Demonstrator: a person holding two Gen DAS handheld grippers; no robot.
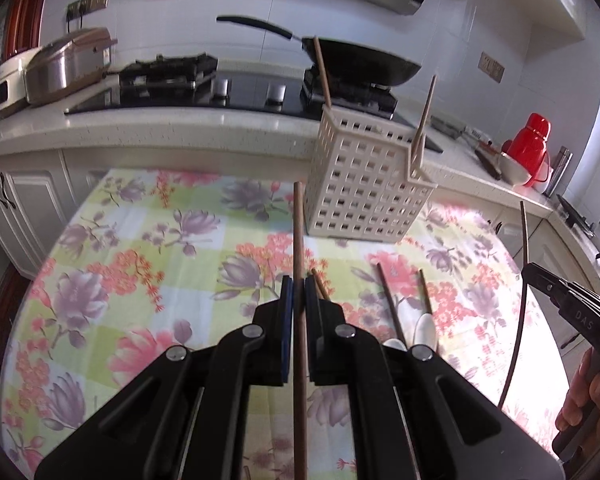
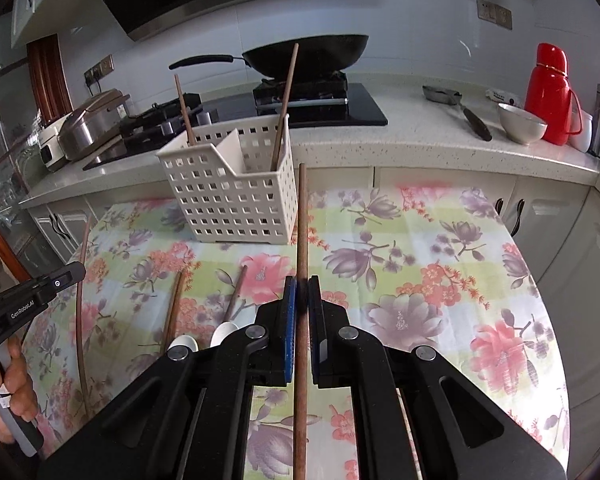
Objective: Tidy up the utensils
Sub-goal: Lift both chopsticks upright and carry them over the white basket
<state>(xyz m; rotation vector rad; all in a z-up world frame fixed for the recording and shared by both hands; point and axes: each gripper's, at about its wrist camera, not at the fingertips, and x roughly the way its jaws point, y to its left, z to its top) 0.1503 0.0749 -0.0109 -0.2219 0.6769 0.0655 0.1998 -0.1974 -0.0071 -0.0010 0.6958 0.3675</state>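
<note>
Two grippers, each clamped tight on one brown chopstick. Left gripper (image 1: 299, 294) has its jaws closed on a chopstick (image 1: 299, 240) that runs straight up between the pads, tip above the flowered tablecloth (image 1: 140, 248). Right gripper (image 2: 301, 294) same: jaws pinched on its own chopstick (image 2: 302, 224), tip reaching up beside the white basket (image 2: 236, 204). Basket stands upright on the cloth near the far edge, divider inside. Two chopsticks already lean in it, one (image 2: 184, 110) in the left compartment, one (image 2: 285, 108) in the right, as the right wrist view shows it. On the cloth, loose: two more chopsticks (image 2: 173, 306) (image 2: 234, 294) and two white spoons (image 2: 225, 330) (image 2: 183, 344), lying near the grippers, partly hidden behind the right one. A hand (image 2: 8, 392) grips the left tool's handle at the left edge of the right wrist view. Behind: countertop (image 2: 420, 140) with a black wok (image 2: 312, 56), red thermos (image 2: 548, 92), grey bowl (image 2: 522, 122).
</note>
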